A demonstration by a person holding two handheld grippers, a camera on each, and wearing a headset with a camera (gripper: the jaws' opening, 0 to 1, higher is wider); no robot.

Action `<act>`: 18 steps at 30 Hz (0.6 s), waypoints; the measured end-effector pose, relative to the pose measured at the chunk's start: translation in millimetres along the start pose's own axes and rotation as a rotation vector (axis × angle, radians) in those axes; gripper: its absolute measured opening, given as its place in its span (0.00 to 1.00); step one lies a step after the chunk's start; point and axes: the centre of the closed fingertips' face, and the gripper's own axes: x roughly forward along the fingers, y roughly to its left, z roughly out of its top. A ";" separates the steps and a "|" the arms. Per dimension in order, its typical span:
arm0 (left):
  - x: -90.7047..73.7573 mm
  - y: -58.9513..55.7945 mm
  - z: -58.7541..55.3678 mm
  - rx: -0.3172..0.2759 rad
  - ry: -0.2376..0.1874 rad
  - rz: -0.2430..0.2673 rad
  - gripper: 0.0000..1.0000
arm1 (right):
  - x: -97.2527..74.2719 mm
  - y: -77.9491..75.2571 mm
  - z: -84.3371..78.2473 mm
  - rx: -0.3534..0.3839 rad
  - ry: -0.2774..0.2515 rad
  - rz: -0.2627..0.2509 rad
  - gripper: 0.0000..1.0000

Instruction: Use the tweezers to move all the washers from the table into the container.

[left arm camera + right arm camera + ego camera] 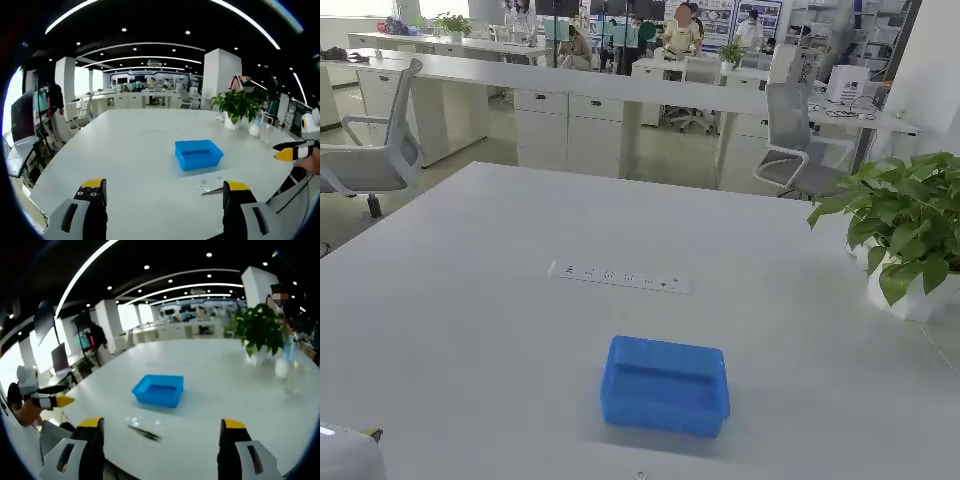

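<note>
While small metal washers (204,186) and thin metal tweezers (212,190) lay just nearside of the seemingly empty blue rectangular plastic container (665,385), the left gripper (164,185) and right gripper (161,423) gaped open, with everything apparently left to do.

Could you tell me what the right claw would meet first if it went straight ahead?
Probably the blue container, passing over the tweezers and washers; depth is unclear.

Blue plastic container (665,386); matt white table (470,300).
</note>
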 end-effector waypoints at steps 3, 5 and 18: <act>-0.3 -0.1 -0.4 0.003 0.001 0.000 0.99 | -1.4 0.0 0.7 0.004 -0.007 -0.003 0.94; -0.1 -0.5 -1.1 0.005 0.004 -0.001 0.99 | -1.6 0.1 -0.3 0.011 -0.004 -0.001 0.94; 1.1 -3.6 -2.6 0.020 0.017 -0.010 0.99 | -0.8 -0.8 -2.9 0.013 0.002 -0.002 0.95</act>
